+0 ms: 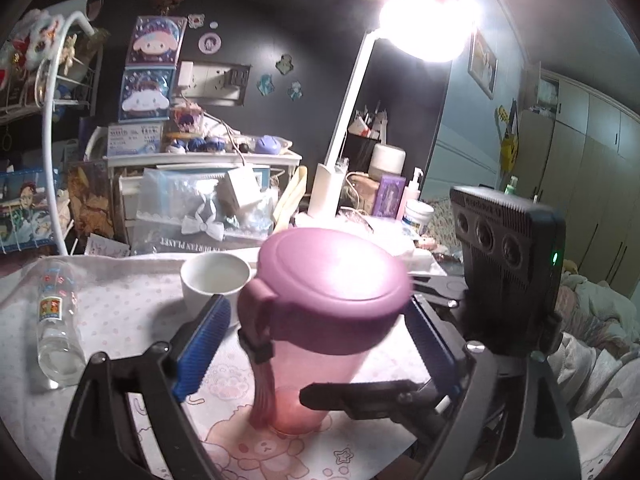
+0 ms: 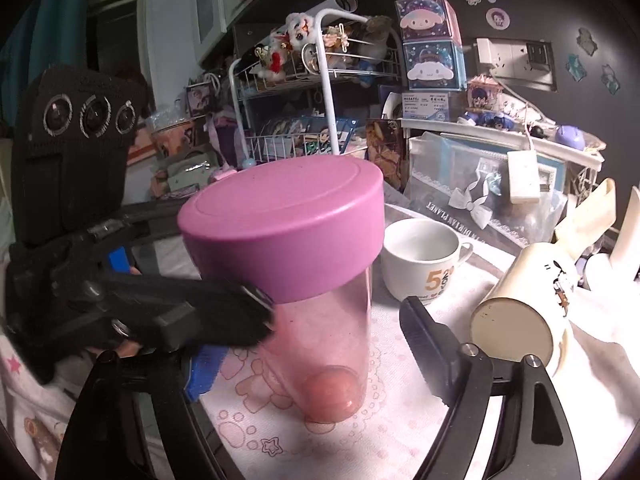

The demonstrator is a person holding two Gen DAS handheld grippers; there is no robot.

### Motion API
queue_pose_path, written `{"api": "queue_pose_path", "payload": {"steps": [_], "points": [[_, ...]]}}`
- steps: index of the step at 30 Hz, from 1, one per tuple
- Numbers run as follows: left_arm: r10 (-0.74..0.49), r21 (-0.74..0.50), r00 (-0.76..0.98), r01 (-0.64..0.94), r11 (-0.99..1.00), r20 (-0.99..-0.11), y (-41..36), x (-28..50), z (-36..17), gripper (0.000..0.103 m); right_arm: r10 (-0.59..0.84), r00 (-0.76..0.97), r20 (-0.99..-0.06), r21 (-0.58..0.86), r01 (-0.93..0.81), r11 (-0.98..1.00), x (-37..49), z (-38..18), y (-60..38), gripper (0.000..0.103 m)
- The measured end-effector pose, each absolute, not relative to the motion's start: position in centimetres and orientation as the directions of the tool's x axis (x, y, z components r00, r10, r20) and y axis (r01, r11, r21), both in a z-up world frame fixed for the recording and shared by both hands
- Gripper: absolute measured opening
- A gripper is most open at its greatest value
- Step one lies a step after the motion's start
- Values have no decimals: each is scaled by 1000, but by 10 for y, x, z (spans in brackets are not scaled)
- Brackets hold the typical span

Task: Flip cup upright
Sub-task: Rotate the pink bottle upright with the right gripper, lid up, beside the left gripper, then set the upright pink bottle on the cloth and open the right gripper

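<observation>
In the left wrist view, one clear glass (image 1: 58, 324) with a printed label lies at lower left. One white mug (image 1: 214, 282), marked "5" in the right view, sits mid-frame. The pink cup (image 1: 316, 320) stands upright, purple lid on top, at centre on the bear-print cloth (image 1: 132, 300). The left gripper (image 1: 316, 344) has its jaws apart around the cup, seemingly not clamped. The right gripper (image 2: 316, 344) is spread likewise. One cream tumbler (image 2: 524, 316) lies at right in the right view. "PLANET" reads on a bag (image 2: 480, 184).
</observation>
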State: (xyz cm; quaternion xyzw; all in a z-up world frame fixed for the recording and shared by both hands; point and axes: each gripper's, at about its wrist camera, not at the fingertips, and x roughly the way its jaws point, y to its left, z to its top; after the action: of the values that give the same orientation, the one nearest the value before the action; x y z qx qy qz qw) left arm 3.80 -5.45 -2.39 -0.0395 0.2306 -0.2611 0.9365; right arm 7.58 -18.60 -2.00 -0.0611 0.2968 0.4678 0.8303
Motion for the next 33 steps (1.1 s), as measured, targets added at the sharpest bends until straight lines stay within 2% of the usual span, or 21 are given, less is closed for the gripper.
{"api": "queue_pose_path", "payload": {"steps": [7, 10, 11, 12, 15, 21, 27, 33], "points": [[-439, -146, 806, 417, 897, -397, -53, 22, -9, 87, 726, 415, -548, 159, -801, 577, 64, -12, -193, 80], [-379, -133, 836, 356, 925, -396, -47, 16, -2, 88, 714, 448, -538, 142, -786, 601, 56, -3, -201, 86], [-361, -131, 844, 338, 932, -396, -45, 14, -1, 90, 707, 463, -535, 136, -778, 613, 54, -1, -204, 89], [-323, -125, 861, 298, 946, -393, -41, 12, 2, 98, 696, 486, -528, 128, -765, 631, 50, 4, -208, 91], [-232, -91, 896, 214, 973, -380, -36, 6, 7, 100, 636, 568, -523, 84, -708, 701, 43, 14, -217, 97], [-69, -42, 921, 58, 997, -384, -28, 4, 6, 100, 477, 735, -481, -26, -556, 831, 21, 34, -232, 101], [-28, -37, 925, 15, 999, -380, -26, 0, 3, 102, 461, 777, -430, 10, -506, 862, 10, 53, -250, 102], [-28, -46, 923, 12, 999, -384, -26, 1, 3, 102, 455, 786, -420, 9, -497, 868, 6, 58, -251, 102]]}}
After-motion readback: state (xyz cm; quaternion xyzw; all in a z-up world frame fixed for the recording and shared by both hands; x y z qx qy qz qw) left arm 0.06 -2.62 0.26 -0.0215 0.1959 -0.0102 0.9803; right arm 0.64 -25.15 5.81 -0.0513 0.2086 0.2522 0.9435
